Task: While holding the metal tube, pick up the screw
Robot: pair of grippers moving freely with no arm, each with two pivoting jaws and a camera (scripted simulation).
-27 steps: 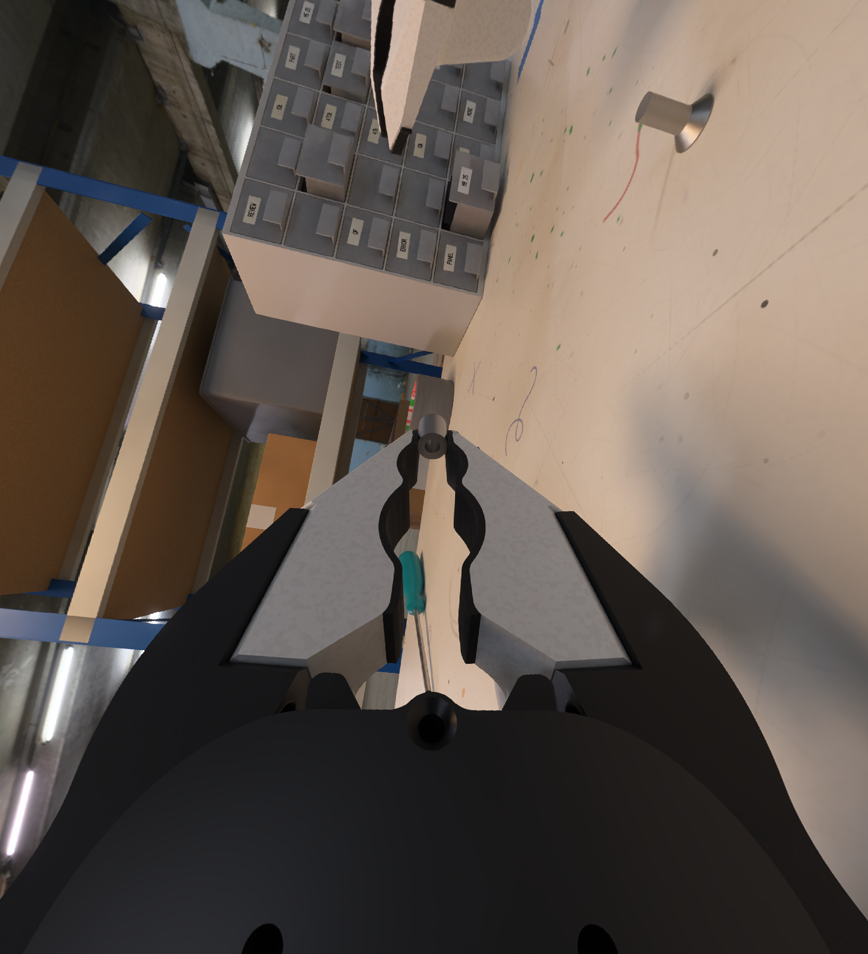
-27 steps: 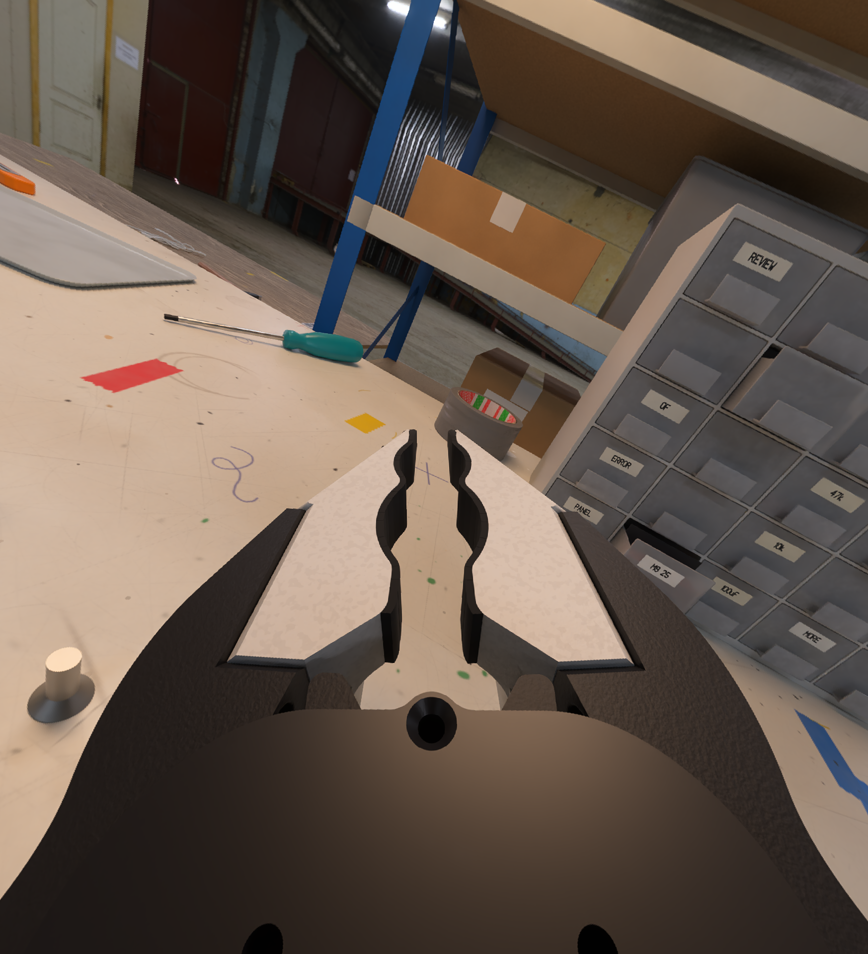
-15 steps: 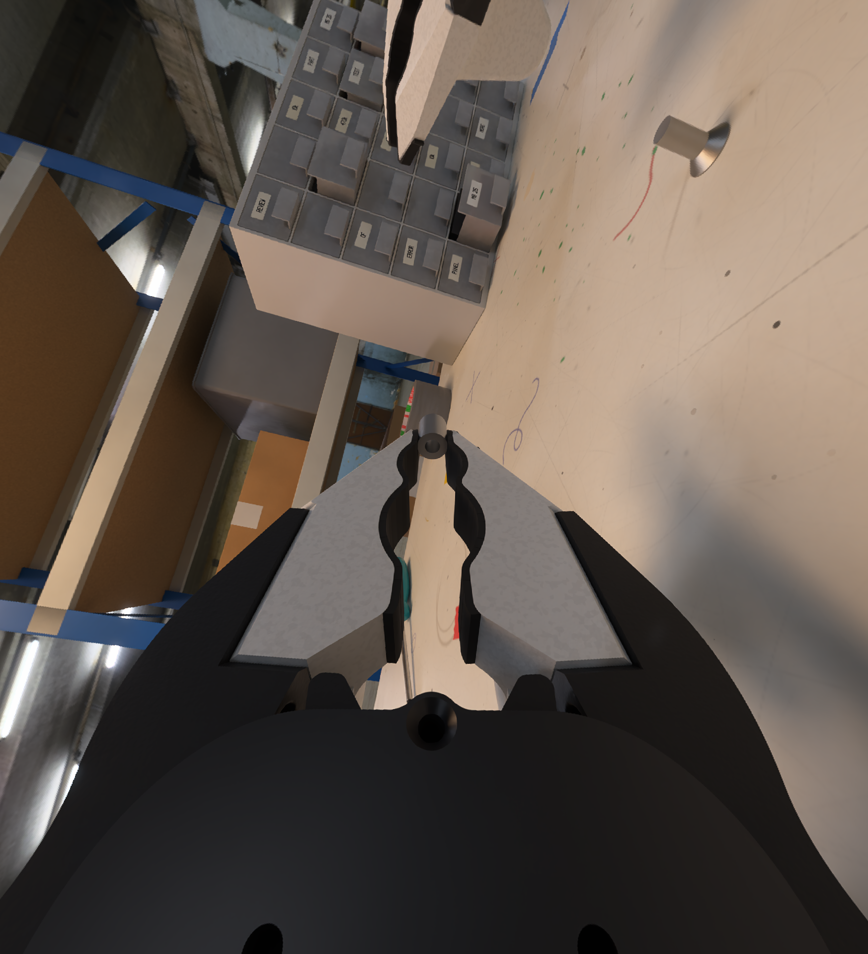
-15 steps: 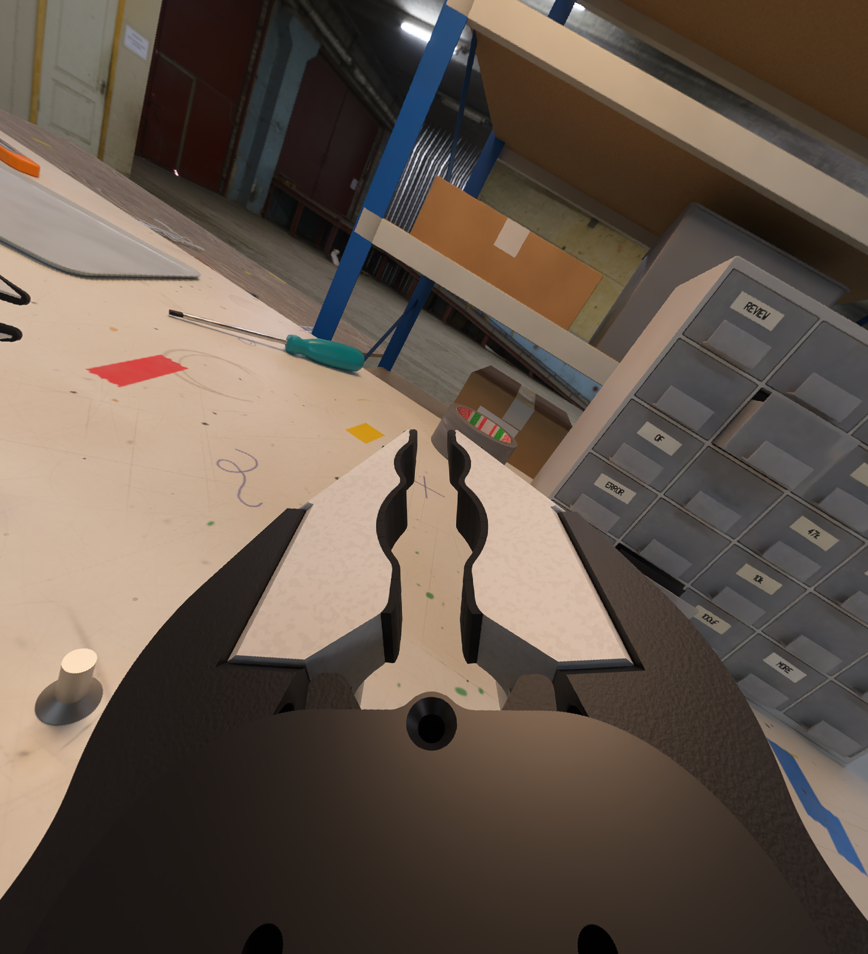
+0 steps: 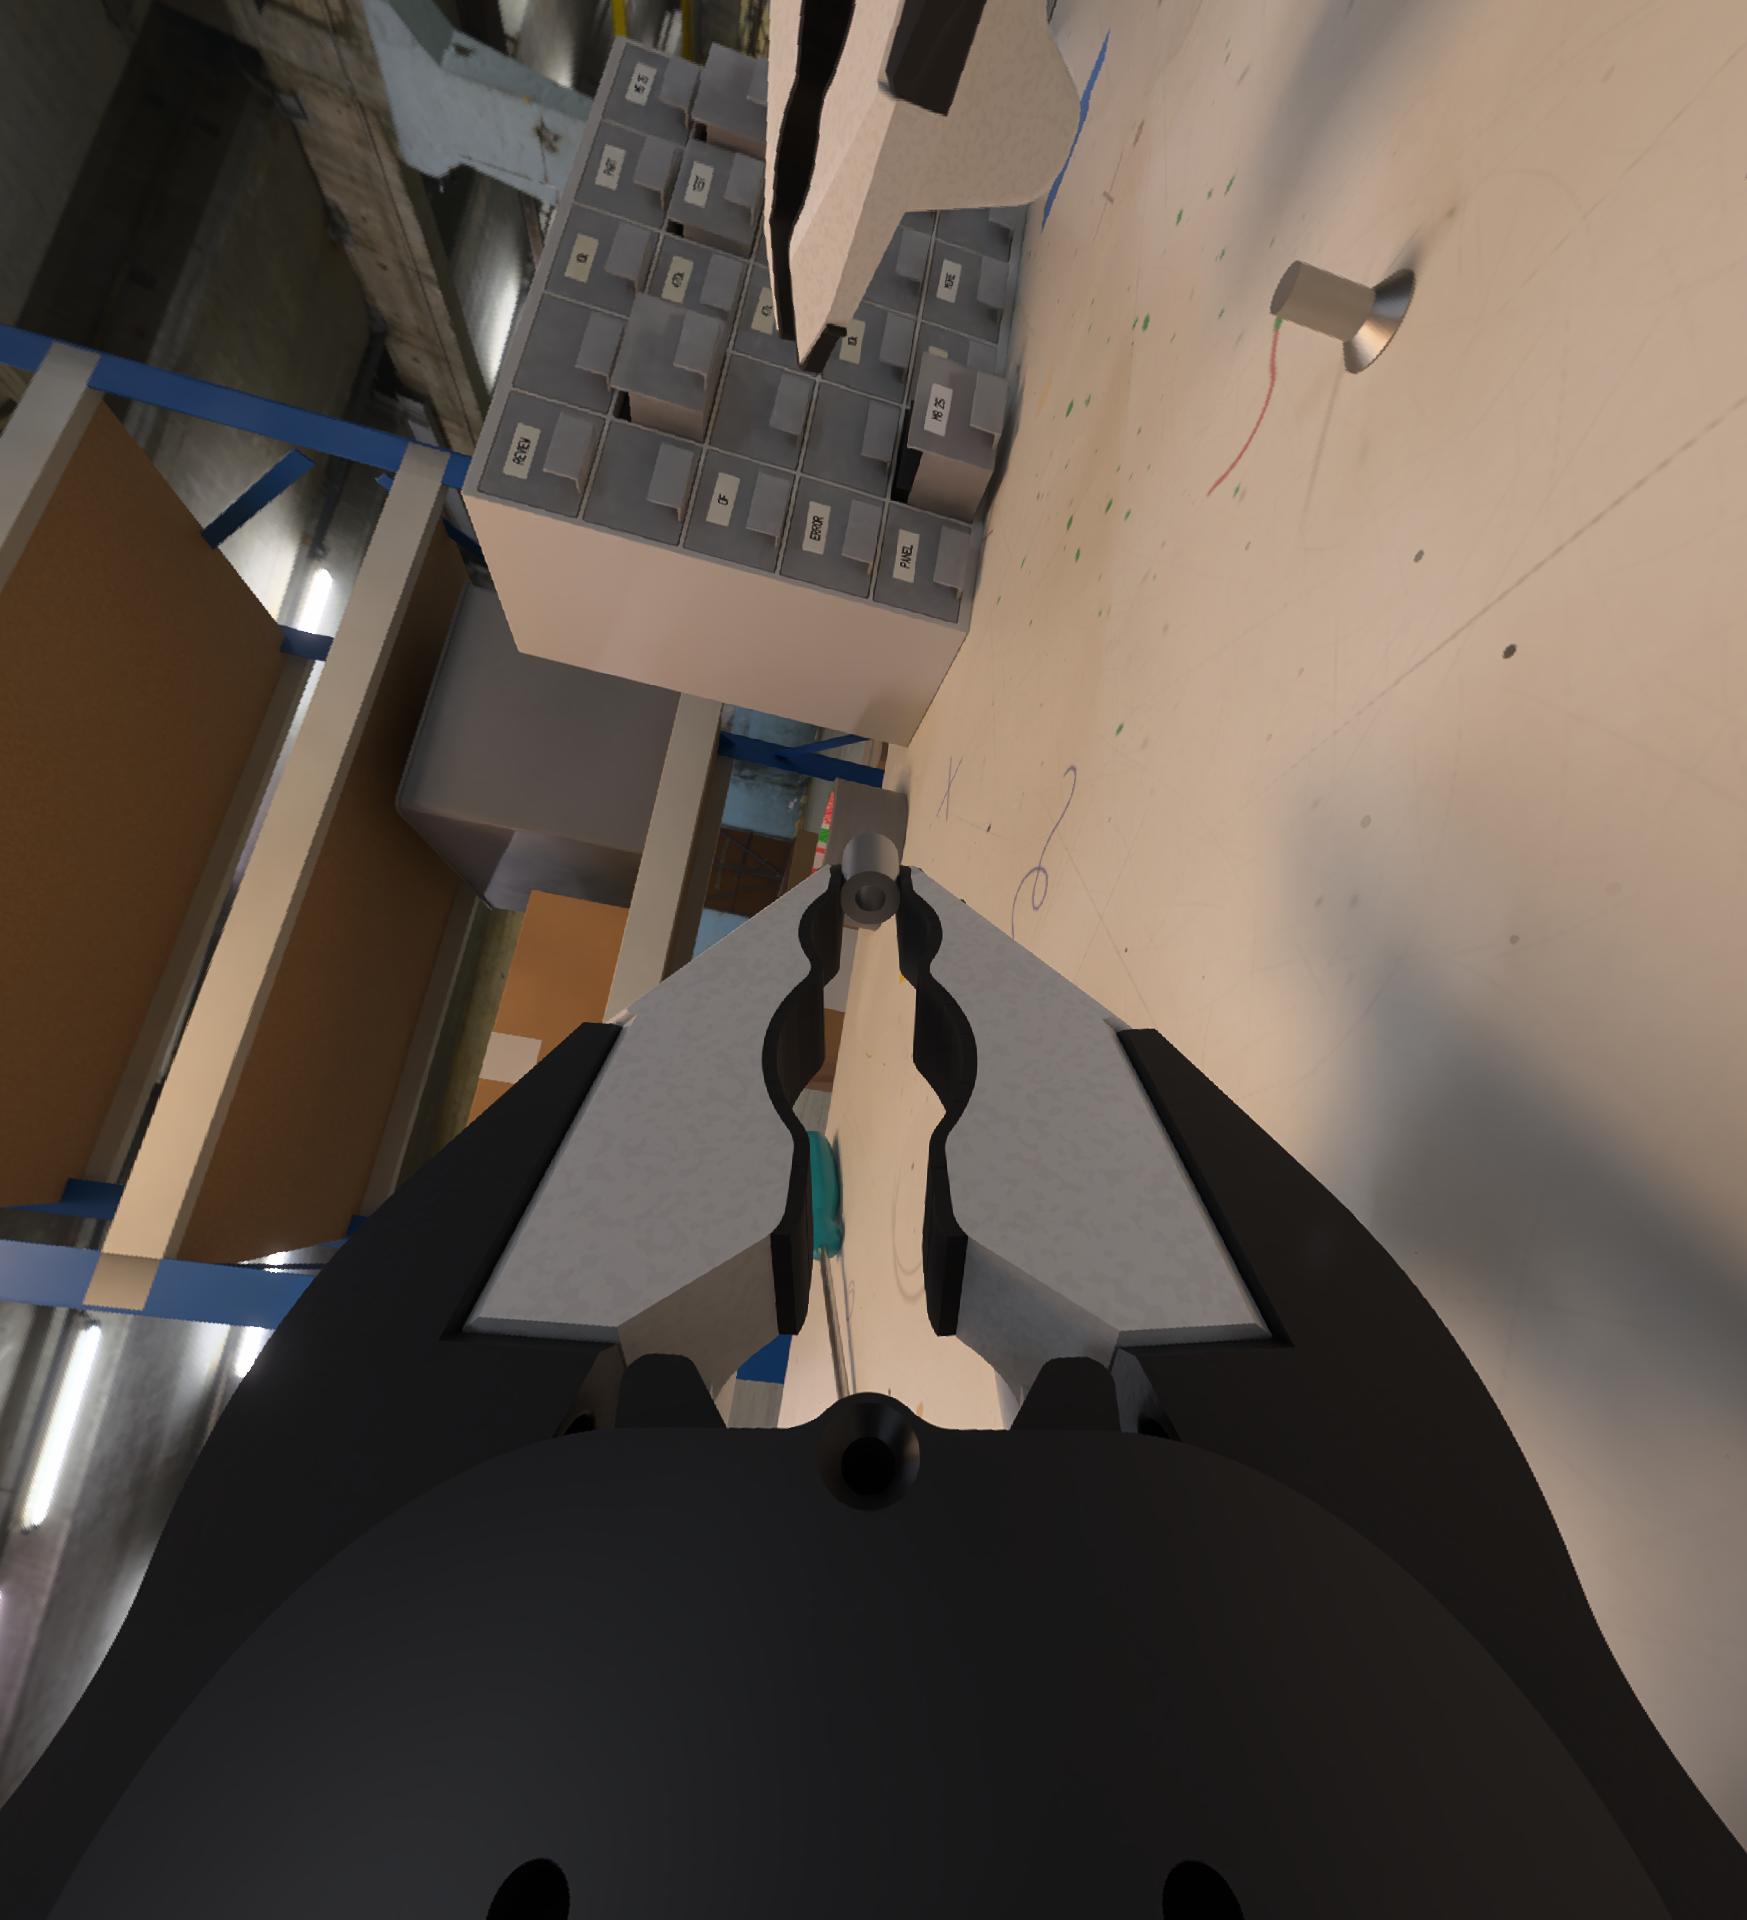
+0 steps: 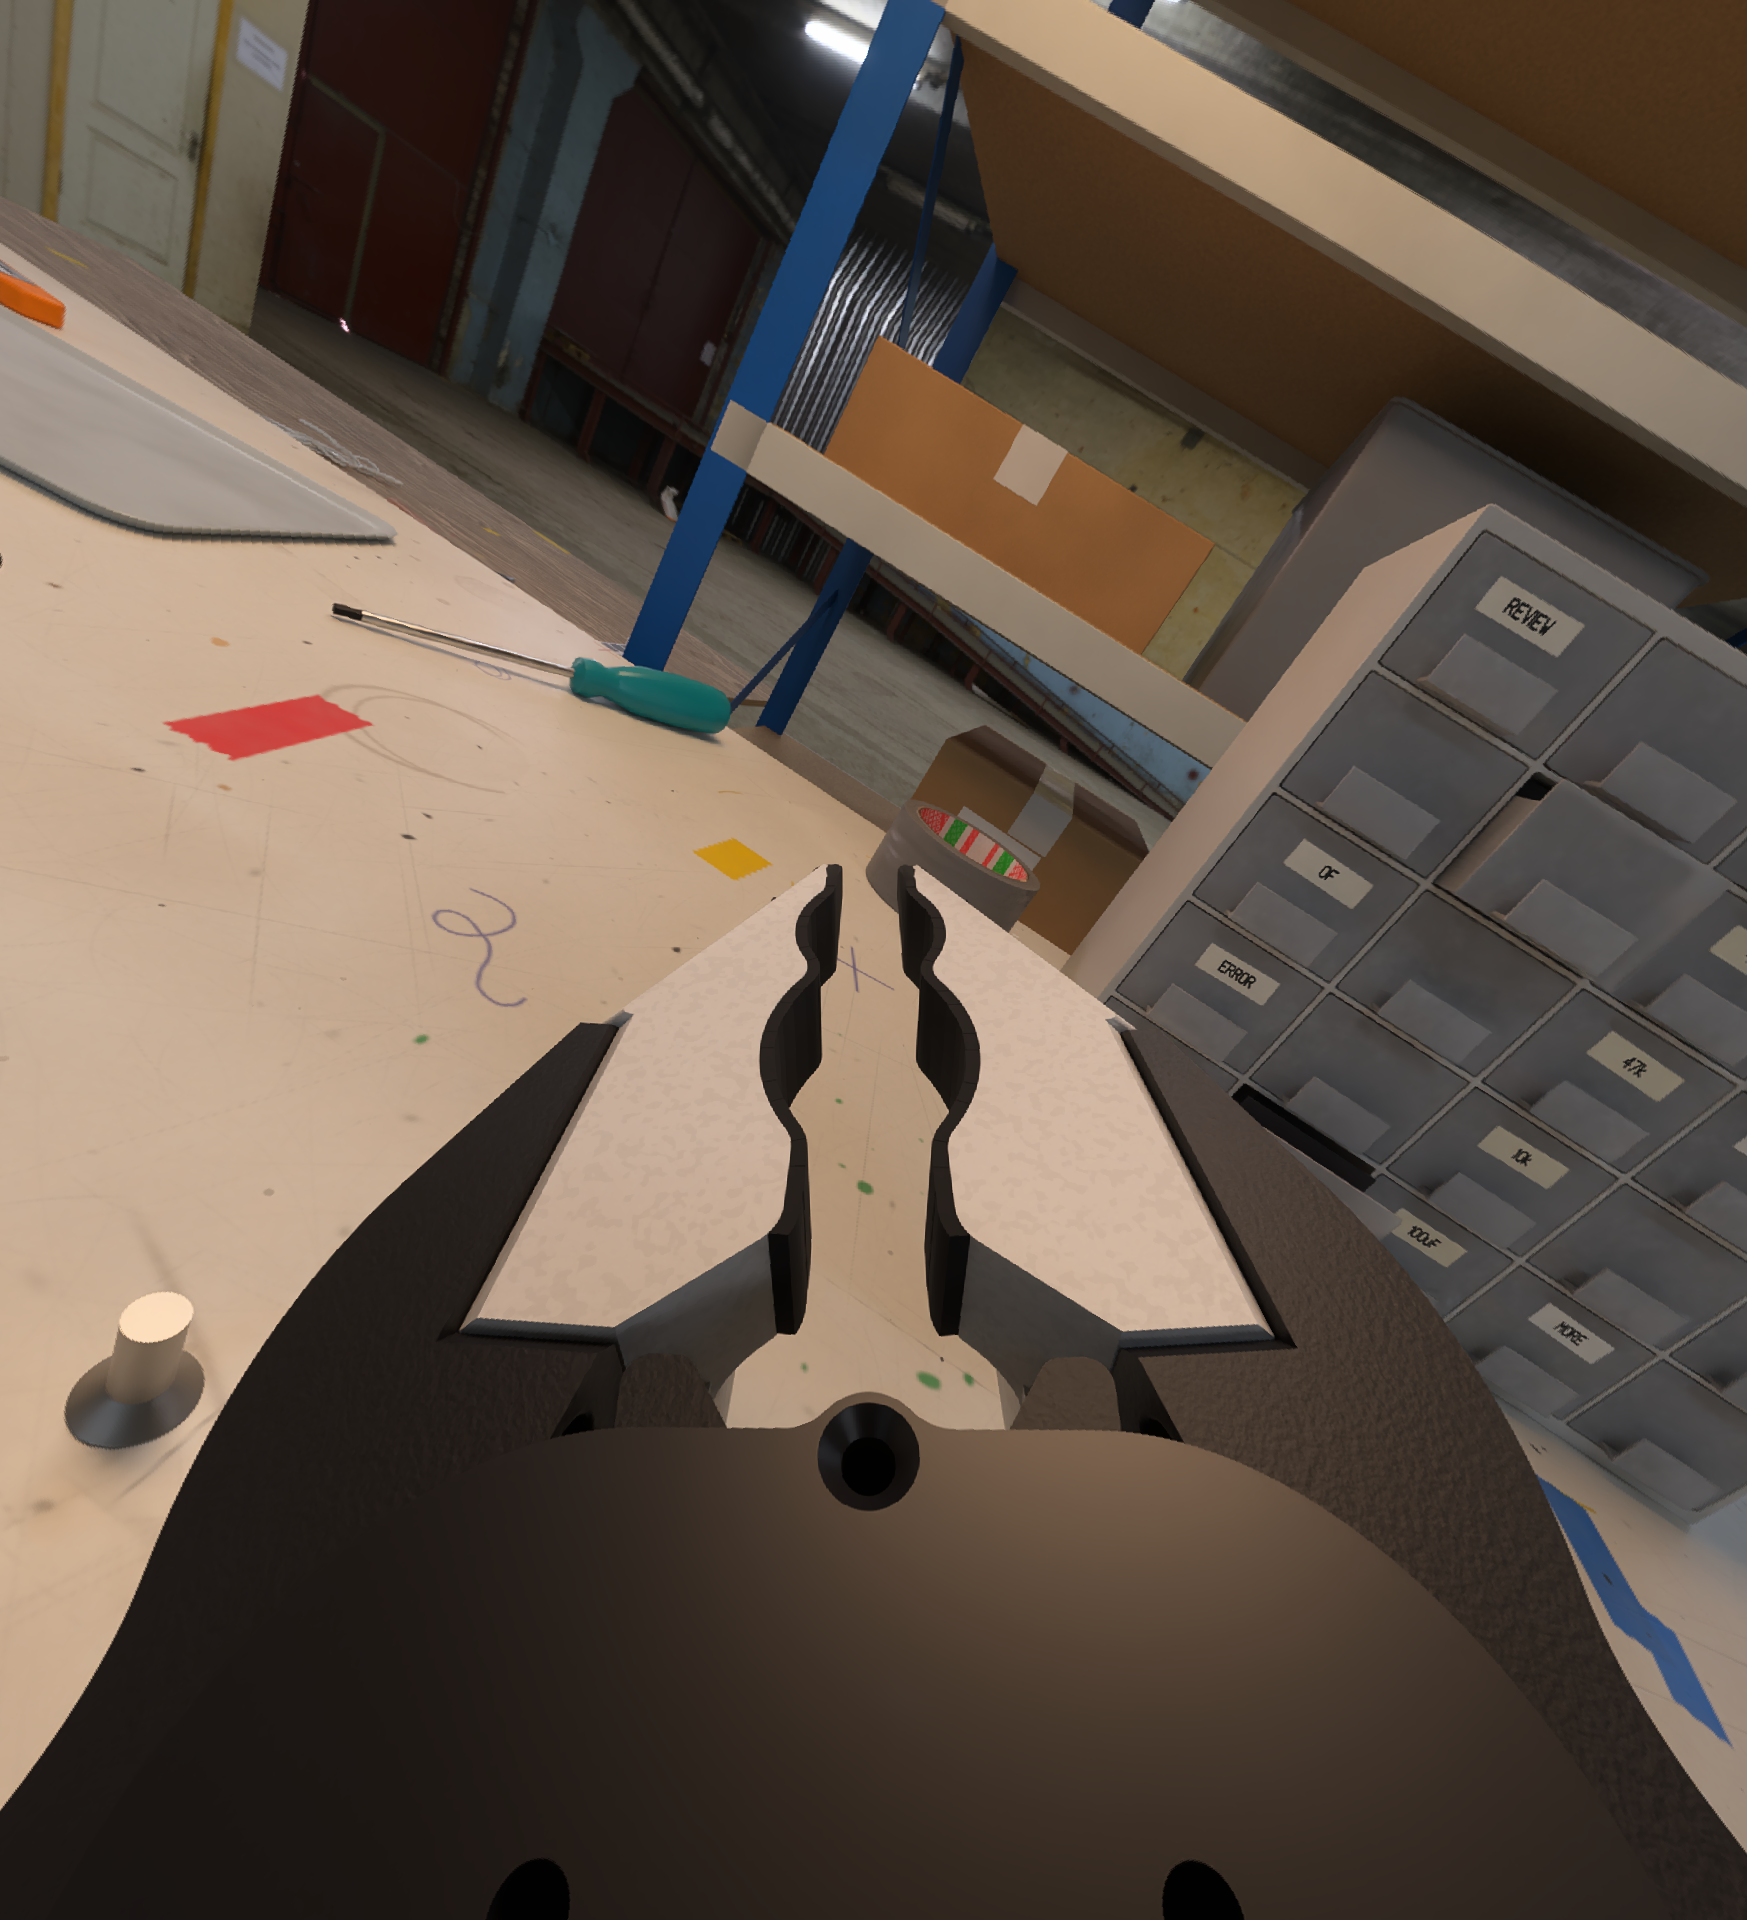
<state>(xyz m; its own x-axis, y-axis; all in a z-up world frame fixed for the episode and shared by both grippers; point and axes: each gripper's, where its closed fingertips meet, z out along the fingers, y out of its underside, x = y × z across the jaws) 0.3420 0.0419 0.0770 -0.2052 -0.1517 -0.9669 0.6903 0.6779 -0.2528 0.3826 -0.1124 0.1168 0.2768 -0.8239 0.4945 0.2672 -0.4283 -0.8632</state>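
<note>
Jaws of the right gripper (image 6: 867, 883) hang empty, screw (image 6: 136, 1371) off left.

Right wrist view: the screw (image 6: 134, 1371) stands head-down on the desk (image 6: 225, 1039), well left of the fingers (image 6: 713, 1101) and back toward their base. Ahead of the fingertips, touching nothing, sits the tape roll (image 6: 962, 857); farther ahead and left lies the screwdriver (image 6: 578, 670). The drawer cabinet (image 6: 1534, 1039) rises just right of the fingers. Left wrist view: the metal tube (image 5: 869, 883) sits between the fingertips, pointing forward. The screw (image 5: 1342, 312) is far ahead and right, the cabinet (image 5: 744, 447) ahead and left.
</note>
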